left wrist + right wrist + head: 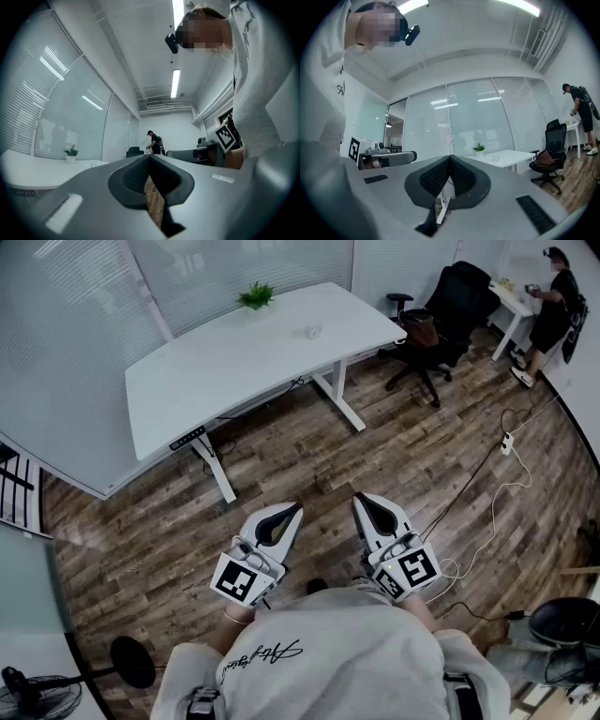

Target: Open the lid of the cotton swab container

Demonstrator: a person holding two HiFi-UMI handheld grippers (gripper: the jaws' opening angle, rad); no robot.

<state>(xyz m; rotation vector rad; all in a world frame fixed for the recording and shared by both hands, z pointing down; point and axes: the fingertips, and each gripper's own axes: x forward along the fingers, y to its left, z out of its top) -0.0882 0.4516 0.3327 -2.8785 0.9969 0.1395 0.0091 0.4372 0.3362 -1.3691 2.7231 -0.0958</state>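
Observation:
The cotton swab container is a small clear box on the white desk, far from both grippers. It also shows small on the desk in the right gripper view. My left gripper and right gripper are held close to the person's body over the wood floor, side by side and pointing toward the desk. Both are shut with nothing between the pads, as the left gripper and the right gripper show in their own views.
A potted plant stands at the desk's far edge. A black office chair with a bag is right of the desk, and a person stands at another table far right. Cables and a power strip lie on the floor.

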